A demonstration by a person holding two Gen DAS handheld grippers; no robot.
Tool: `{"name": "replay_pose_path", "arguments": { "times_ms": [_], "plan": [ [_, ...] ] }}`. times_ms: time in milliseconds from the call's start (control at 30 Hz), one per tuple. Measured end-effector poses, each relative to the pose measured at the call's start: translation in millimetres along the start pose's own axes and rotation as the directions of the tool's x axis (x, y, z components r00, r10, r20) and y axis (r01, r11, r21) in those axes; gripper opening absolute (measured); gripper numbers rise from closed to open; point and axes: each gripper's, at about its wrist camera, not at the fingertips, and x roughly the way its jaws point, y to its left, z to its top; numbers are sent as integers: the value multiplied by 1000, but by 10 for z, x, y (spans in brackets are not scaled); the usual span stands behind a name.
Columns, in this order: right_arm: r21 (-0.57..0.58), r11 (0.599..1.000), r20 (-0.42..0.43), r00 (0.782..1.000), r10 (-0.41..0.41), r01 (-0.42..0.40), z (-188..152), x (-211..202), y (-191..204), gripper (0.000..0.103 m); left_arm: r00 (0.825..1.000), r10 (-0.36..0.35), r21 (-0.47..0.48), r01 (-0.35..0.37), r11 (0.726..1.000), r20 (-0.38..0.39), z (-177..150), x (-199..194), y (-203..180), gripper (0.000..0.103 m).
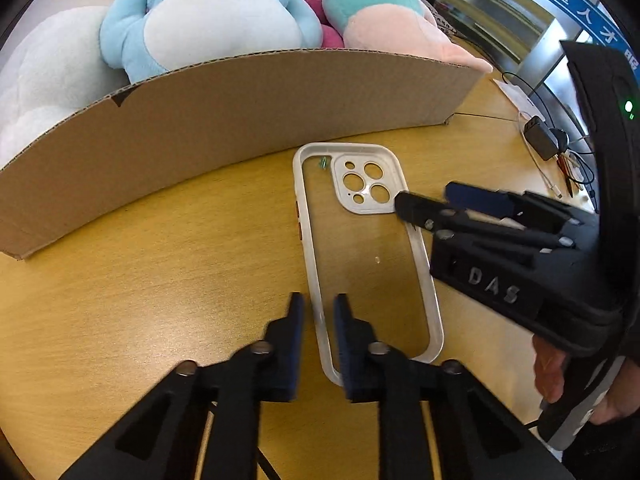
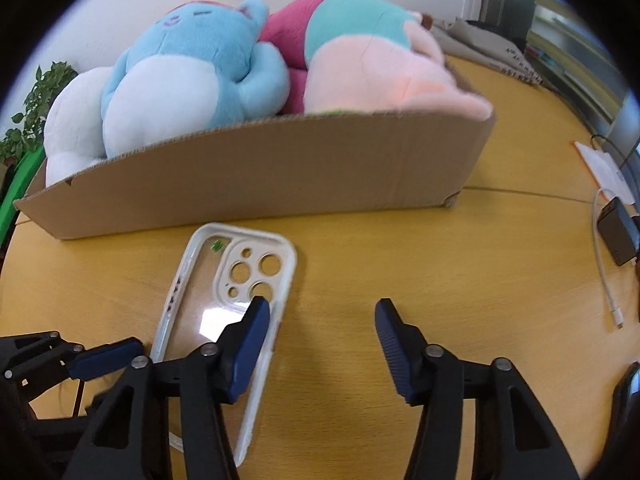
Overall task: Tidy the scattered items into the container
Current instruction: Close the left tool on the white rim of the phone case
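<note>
My left gripper (image 1: pixel 319 312) pinches the light, stiff, slippery phone case (image 1: pixel 362 248) by its rim while my right gripper (image 2: pixel 320 320) straddles the opposite rim, spread.

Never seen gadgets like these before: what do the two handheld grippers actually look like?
Both are black plastic frames with silver rivets and dark blue ribbed pads. The right gripper carries raised "DAS" lettering and a green light. The left gripper looks the same, with a thin black cable underneath.
</note>
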Motion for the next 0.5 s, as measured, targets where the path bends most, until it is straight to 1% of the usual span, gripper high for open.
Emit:
{"name": "replay_pose_path", "arguments": {
  "times_ms": [67, 133, 167, 200, 267, 367, 500],
  "plan": [
    [-24, 1000, 10, 1000, -5, 5, -19, -1, 50, 41, 1000, -5, 1, 5, 1000, -1, -4, 1, 28, 8],
    [-33, 999, 3, 999, 40, -39, -15, -9, 82, 16, 1000, -9, 3, 9, 1000, 0, -5, 4, 28, 8],
    [-38, 998, -3, 998, 60, -60, -9, -12, 101, 11, 1000, -10, 6, 10, 1000, 0, -11, 1, 23, 8],
    [-48, 997, -4, 998, 57, -58, -8, -17, 129, 8, 1000, -10, 9, 10, 1000, 2, -17, -3, 18, 8],
    [-64, 997, -2, 999, 40, -40, -15, -27, 169, 8, 1000, -9, 14, 9, 1000, 8, -17, -17, 17, 8],
    [-47, 997, 13, 998, 55, -54, -15, -81, 147, 8, 999, -27, 17, 27, 1000, 28, -16, -84, 29, 8],
    [-54, 996, 79, 994, 72, -68, 51, -341, 189, 8, 996, -37, 34, 34, 999, 84, 14, -324, 23, 8]
  ]
}}
